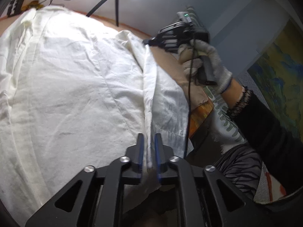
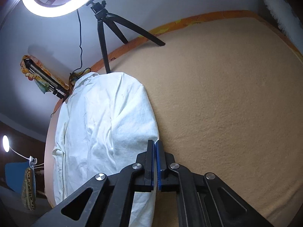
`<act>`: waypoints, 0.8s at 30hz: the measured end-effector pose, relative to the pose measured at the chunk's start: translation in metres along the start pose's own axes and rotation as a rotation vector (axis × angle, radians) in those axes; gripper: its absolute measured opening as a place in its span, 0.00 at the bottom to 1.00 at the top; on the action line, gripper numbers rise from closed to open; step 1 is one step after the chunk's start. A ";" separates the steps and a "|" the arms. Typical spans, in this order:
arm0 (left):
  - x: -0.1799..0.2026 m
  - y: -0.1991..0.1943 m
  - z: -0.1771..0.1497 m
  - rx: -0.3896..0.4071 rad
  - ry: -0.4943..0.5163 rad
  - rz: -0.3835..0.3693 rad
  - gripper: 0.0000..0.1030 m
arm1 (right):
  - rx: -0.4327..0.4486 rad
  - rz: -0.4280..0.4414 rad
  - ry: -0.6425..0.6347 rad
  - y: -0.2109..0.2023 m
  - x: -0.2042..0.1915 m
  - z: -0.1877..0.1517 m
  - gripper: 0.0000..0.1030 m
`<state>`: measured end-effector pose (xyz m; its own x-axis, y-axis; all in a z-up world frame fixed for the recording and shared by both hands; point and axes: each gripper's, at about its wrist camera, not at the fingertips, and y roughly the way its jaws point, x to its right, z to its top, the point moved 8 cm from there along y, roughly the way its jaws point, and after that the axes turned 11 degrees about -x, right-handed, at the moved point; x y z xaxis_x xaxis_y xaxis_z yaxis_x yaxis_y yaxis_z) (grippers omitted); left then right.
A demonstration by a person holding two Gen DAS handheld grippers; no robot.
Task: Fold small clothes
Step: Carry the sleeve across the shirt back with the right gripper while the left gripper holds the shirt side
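A white shirt-like garment (image 1: 75, 79) lies spread on a beige mattress (image 2: 227, 104). In the left wrist view, my left gripper (image 1: 149, 143) is shut on a raised fold along the garment's right edge, with cloth pinched between its blue pads. Farther up the same fold, my right gripper (image 1: 147, 42), held by a gloved hand (image 1: 206, 62), pinches the edge. In the right wrist view, the right gripper (image 2: 155, 151) has its jaws together at the right border of the garment (image 2: 106, 123), a sliver of white cloth between the pads.
A ring light (image 2: 56, 1) on a black tripod (image 2: 103, 37) stands at the mattress's far edge by the wall. A folded tripod (image 2: 45, 79) lies at the back left. The person's dark sleeve (image 1: 265, 128) and printed cloths lie to the right.
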<state>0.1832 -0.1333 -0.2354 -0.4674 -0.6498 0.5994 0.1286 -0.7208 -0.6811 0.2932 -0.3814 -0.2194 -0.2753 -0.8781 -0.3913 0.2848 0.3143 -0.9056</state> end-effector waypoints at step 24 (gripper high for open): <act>0.008 -0.005 -0.045 -0.038 -0.027 -0.099 0.02 | -0.077 -0.218 -0.447 0.070 -0.176 -0.015 0.01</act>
<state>0.1396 -0.1241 -0.2456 -0.4525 -0.5823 0.6754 0.0491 -0.7725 -0.6331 0.3473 -0.1995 -0.2164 0.1038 -0.9897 -0.0988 0.1913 0.1174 -0.9745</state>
